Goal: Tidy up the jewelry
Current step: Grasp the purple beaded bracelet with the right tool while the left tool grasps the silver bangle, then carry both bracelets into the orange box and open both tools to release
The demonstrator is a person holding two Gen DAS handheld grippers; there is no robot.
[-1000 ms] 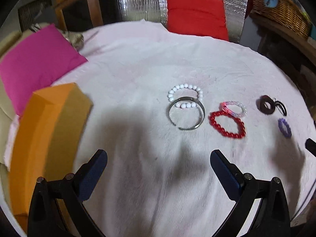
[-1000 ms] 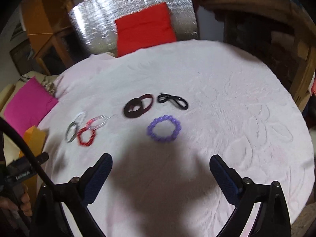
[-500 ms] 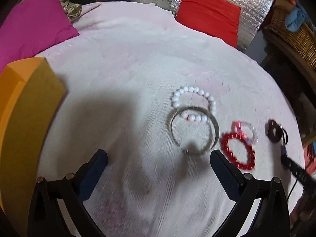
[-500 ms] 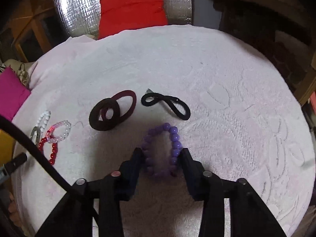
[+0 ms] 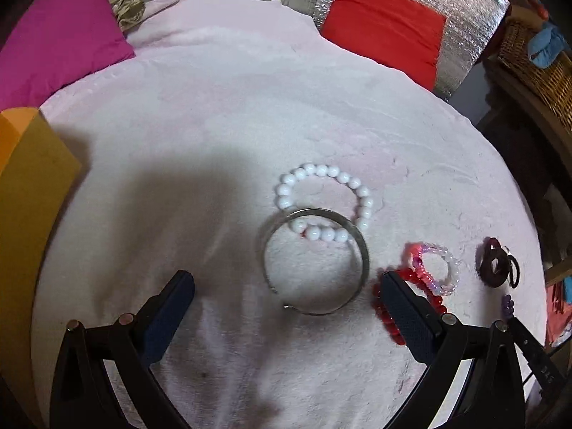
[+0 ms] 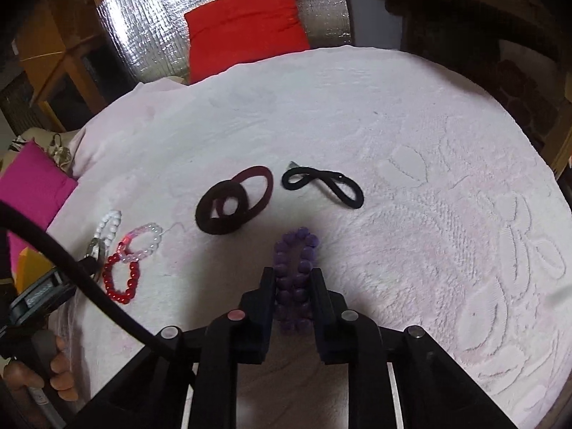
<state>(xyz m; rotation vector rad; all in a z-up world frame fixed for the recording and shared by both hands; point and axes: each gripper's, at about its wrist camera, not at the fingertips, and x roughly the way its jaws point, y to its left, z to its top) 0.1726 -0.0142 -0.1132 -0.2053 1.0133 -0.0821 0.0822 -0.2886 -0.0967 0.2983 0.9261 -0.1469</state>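
My right gripper (image 6: 293,279) is closing its jaws, and its pads press both sides of a purple bead bracelet (image 6: 295,239), squeezing it into a narrow oval on the pink cloth (image 6: 393,143). My left gripper (image 5: 286,282) is open low over the cloth, with a silver bangle (image 5: 364,254) just beyond its fingertips. A white bead bracelet (image 5: 321,171) overlaps the bangle's far rim. A red bead bracelet (image 5: 379,300) lies partly behind the right finger (image 5: 404,307), linked with a pink-and-clear one (image 5: 448,261).
Two maroon hair ties (image 6: 221,211) and a black one (image 6: 321,182) lie beyond the purple bracelet. An orange box (image 5: 32,196) stands at the left edge, with a magenta cushion (image 5: 60,35) behind it. A red cushion (image 5: 386,25) leans on foil at the back. A hand (image 6: 53,375) holds the left gripper.
The right jaws have closed from wide open onto the purple bracelet, pinching it narrow. The left gripper has come lower and nearer to the silver bangle, still open.
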